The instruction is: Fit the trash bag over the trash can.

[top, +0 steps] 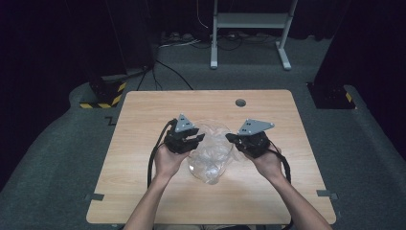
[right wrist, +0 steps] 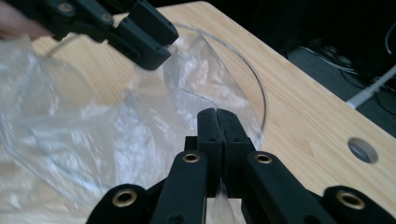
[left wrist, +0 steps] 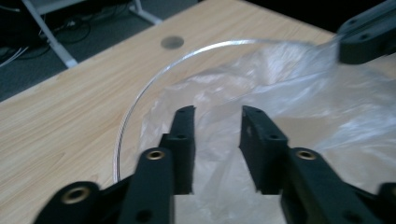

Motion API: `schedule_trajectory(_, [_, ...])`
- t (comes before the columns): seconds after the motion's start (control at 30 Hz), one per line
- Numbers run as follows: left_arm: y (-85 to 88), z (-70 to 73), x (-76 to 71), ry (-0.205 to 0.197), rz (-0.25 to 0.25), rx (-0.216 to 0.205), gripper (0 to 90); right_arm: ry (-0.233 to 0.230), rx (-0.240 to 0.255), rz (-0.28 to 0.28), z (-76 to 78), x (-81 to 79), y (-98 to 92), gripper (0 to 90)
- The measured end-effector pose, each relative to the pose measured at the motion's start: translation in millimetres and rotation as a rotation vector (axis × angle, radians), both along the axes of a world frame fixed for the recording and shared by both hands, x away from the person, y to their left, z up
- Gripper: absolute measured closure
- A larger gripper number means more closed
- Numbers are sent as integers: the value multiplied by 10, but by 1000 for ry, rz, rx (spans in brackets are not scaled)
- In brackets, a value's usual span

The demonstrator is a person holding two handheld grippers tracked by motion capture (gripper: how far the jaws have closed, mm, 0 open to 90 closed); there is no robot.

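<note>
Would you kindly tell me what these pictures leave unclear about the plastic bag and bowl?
- Right gripper view: its shut jaws hide whether any plastic bag film is pinched.
- High view: the glass bowl and bag merge, too small to separate.
- Left gripper view: the bag hides the bowl's inside.

Light wooden desk (top: 143, 143) at frame centre in the high view, standing on grey carpeted floor (top: 52, 163), with a round grey grommet hole (top: 240, 102) near the far edge, upper middle. Resting on it just below centre: a clear glass bowl (top: 210, 178) with a crumpled transparent plastic bag (top: 213, 148) in it.
</note>
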State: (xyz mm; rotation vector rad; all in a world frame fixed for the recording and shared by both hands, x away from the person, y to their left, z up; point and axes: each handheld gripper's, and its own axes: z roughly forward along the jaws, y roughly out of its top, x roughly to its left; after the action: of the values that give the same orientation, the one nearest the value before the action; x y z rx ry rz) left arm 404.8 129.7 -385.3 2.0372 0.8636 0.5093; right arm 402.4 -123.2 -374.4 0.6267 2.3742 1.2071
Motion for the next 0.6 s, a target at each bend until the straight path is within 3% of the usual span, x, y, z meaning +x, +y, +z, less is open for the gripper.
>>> schedule_trajectory(0.03, [19, 16, -31, -7, -1, -23, 601, 1, 7, 6, 17, 8, 21, 896])
schedule_trajectory(0.07, [68, 54, -117, -27, -5, -73, 579, 2, 8, 15, 36, 20, 45, 897])
schedule_trajectory(0.1, [68, 54, -117, -27, -5, -73, 564, 4, 4, 20, 55, 31, 73, 898])
schedule_trajectory(0.17, [147, 100, -247, -43, -19, -148, 534, 6, -8, 28, 82, 61, 134, 898])
schedule_trajectory(0.33, [195, 121, -329, -33, -34, -154, 500, 28, -40, 47, 90, 167, 275, 898])
schedule_trajectory(0.4, [202, 107, -413, -7, -80, -197, 491, 52, -60, 54, 73, 242, 381, 897])
schedule_trajectory(0.6, [199, 126, -606, -16, -131, -220, 448, 92, -97, 56, 11, 345, 504, 897])
